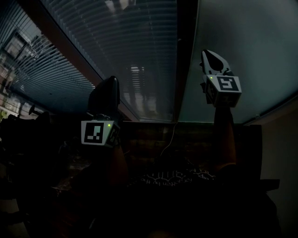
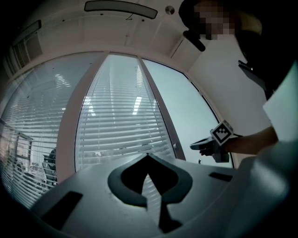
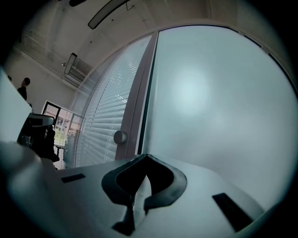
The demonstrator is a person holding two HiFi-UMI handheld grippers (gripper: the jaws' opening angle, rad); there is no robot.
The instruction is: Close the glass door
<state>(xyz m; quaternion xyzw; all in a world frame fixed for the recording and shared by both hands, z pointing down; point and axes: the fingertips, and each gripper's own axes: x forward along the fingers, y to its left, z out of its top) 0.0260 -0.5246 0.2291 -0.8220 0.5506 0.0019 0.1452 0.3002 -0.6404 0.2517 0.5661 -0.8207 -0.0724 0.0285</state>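
Observation:
A frosted glass pane [image 1: 242, 46] stands to the right of a dark upright frame [image 1: 185, 60]; a glass panel with slatted blinds [image 1: 130, 51] stands to its left. A round knob [image 3: 120, 136] sits on the frame beside the frosted glass pane [image 3: 209, 93]. My right gripper [image 1: 213, 58] is raised, shut and holds nothing, its tips [image 3: 146, 157] close to the frosted pane. My left gripper [image 1: 106, 90] is lower, in front of the blinds [image 2: 116, 116], its jaws [image 2: 148, 155] shut and holding nothing. The left gripper view shows the right gripper [image 2: 202, 146] by the frosted glass pane [image 2: 181, 102].
The room is dim. More blinds [image 1: 42, 69] run off to the left. A pale wall [image 1: 284, 148] meets the frosted pane at the right. A person [image 3: 24, 86] stands far off at the left. Long ceiling lights [image 2: 120, 7] hang overhead.

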